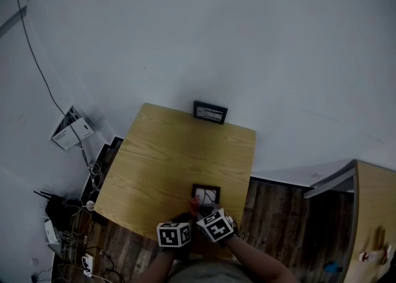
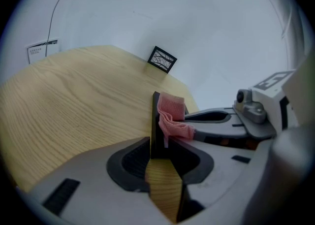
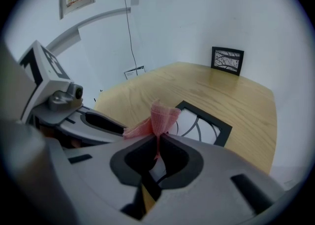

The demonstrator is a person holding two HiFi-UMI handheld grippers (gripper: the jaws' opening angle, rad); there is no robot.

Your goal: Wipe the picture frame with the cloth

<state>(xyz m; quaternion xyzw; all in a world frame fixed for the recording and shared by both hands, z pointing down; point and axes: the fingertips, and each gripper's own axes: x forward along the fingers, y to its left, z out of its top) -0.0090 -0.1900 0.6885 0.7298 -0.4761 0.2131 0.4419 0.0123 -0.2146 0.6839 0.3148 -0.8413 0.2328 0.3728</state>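
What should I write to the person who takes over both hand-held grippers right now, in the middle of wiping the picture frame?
Left hand-held gripper: shut on an edge of the picture frame, at the near side of the table.
Right hand-held gripper: shut on the pink cloth, right at the frame.
A second frame stands at the far edge.
Done: both grips taken.
Left: wipe the face; how much is already wiped cannot be seen.

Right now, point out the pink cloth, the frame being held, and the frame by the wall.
pink cloth (image 3: 160, 118): right gripper view, bunched top.
held frame (image 3: 199, 125): right gripper view, white picture face.
frame by the wall (image 1: 210, 112): head view, its centre.
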